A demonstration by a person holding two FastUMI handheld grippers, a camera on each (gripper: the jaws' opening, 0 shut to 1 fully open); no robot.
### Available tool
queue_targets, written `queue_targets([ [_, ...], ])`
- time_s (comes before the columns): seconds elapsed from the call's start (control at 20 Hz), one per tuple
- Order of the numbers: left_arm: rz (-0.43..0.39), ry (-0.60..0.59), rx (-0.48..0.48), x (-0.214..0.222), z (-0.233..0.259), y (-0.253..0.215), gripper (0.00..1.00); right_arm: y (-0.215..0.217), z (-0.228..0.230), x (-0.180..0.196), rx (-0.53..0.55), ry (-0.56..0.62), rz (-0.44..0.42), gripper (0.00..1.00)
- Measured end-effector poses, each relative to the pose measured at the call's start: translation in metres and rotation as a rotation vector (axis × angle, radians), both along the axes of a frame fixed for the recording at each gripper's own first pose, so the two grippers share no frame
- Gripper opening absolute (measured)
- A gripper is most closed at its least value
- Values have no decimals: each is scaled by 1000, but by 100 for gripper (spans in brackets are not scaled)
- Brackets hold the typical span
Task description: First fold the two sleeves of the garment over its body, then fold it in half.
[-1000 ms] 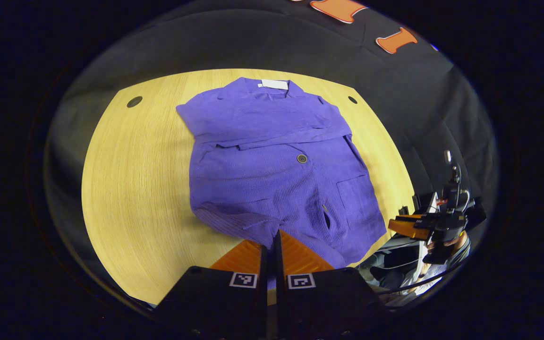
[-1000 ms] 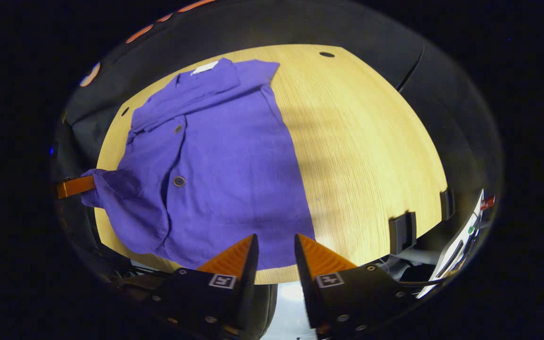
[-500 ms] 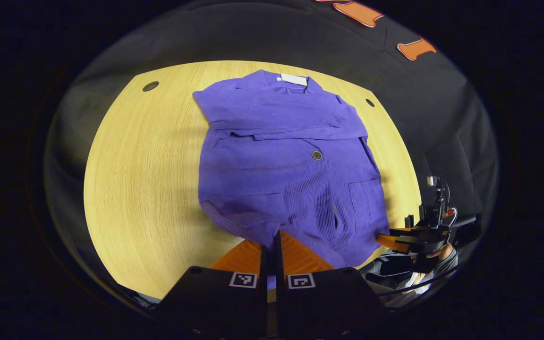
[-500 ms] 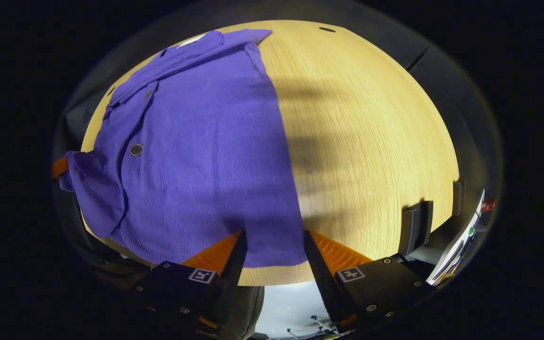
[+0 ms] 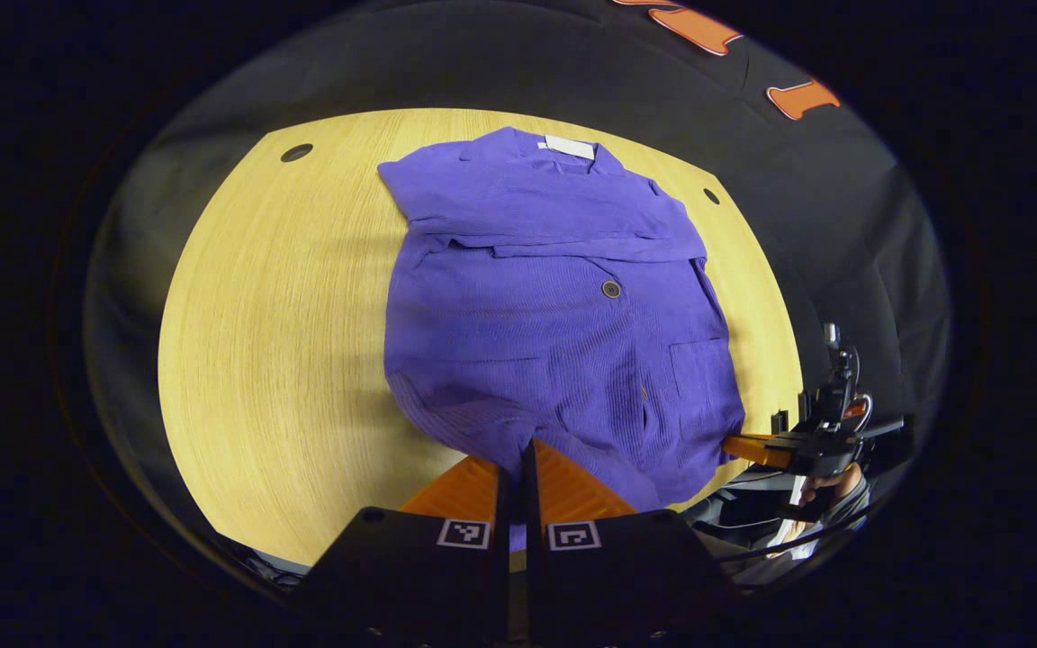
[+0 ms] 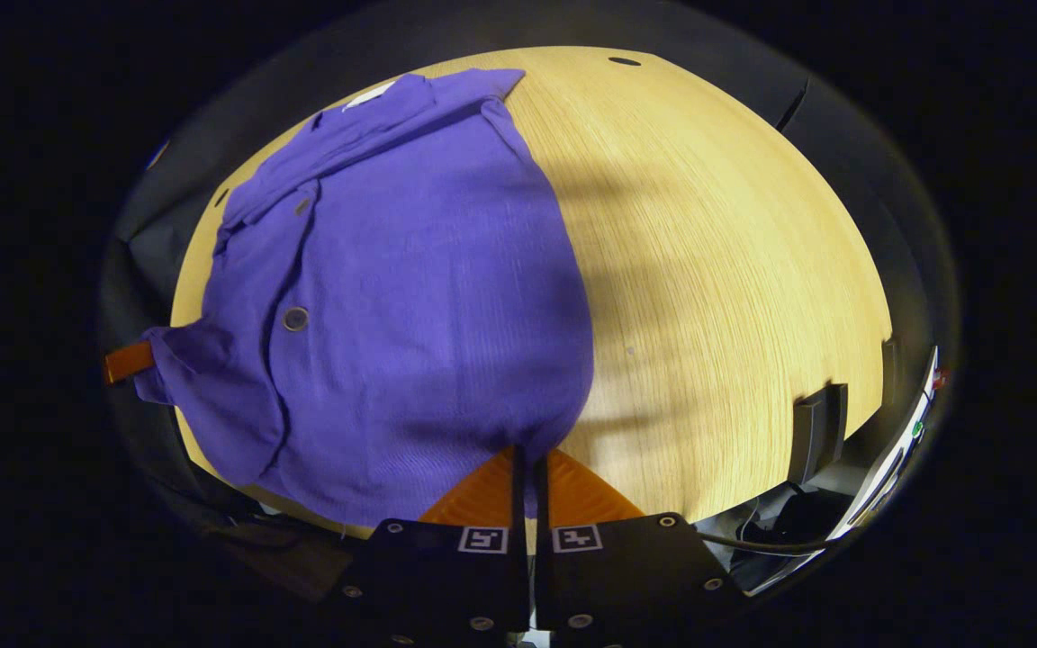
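A purple button-up garment (image 5: pixel 554 306) lies on the round wooden table (image 5: pixel 266 315), collar and white label at the far side, both sleeves folded across its chest. My left gripper (image 5: pixel 517 450) is shut on the hem at its near left corner. In the right gripper view the same garment (image 6: pixel 410 270) spreads up and left from my right gripper (image 6: pixel 529 457), which is shut on the hem's other corner. The left gripper's orange finger (image 6: pixel 129 362) shows at the far left there, holding a raised fold. The right gripper (image 5: pixel 766 447) shows at the right of the left gripper view.
Bare wood lies to the left of the garment in the left gripper view and to its right (image 6: pixel 716 270) in the right gripper view. Black clamps (image 6: pixel 820 427) sit on the table's near right edge. Small dark holes (image 5: pixel 296 152) mark the tabletop's far corners.
My right gripper moved in over the hem and went from open to shut on it. The left gripper kept its hold and drifted slightly.
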State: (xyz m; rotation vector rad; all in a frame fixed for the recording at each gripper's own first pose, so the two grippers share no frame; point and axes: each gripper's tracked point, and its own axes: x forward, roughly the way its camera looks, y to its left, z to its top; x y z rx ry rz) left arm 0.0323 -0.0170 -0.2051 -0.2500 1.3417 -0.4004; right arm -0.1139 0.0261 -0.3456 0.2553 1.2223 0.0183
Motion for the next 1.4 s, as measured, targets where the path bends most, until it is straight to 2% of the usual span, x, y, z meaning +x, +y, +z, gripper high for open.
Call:
queue_targets([
  [0.2,10,-16,-14,7,7,-2,9,2,46,36,76,-97,-36,3],
  [0.7,56,-70,-54,61,41,1,9,5,138,125,172,-280,4,3],
  [1.1,115,-102,-28,149,63,11,9,2,174,213,166,-350,68,3],
  [1.4,90,-101,54,218,47,9,10,-3,184,288,190,-360,75,3],
])
